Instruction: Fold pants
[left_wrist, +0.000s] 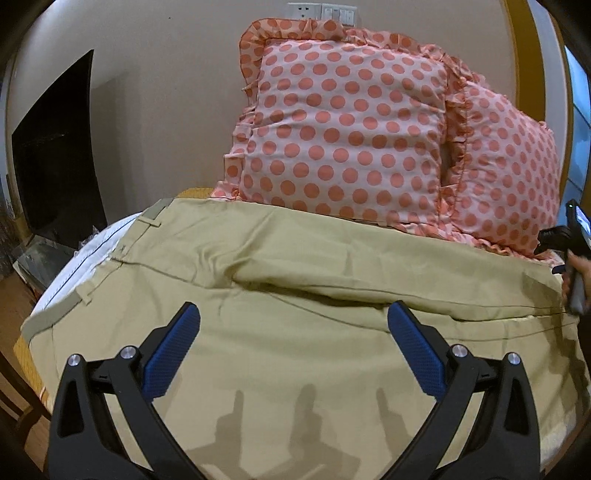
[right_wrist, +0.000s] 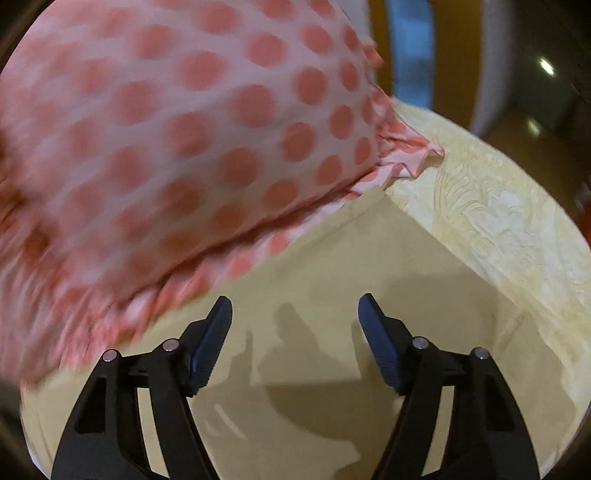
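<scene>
Khaki pants (left_wrist: 295, 266) lie spread across the bed, waistband (left_wrist: 147, 216) at the left, one leg folded over the other along a crease through the middle. My left gripper (left_wrist: 293, 317) is open and empty, hovering above the pants near the crease. My right gripper (right_wrist: 295, 308) is open and empty above the leg end of the pants (right_wrist: 332, 258), close to the pillow. The right gripper's body and the holding hand show at the right edge of the left wrist view (left_wrist: 574, 266).
Two pink pillows with orange dots (left_wrist: 351, 129) lean against the wall behind the pants; one fills the upper left of the right wrist view (right_wrist: 166, 129). A pale yellow patterned bedspread (right_wrist: 498, 206) lies beyond the leg end. A dark TV (left_wrist: 55, 166) stands at the left.
</scene>
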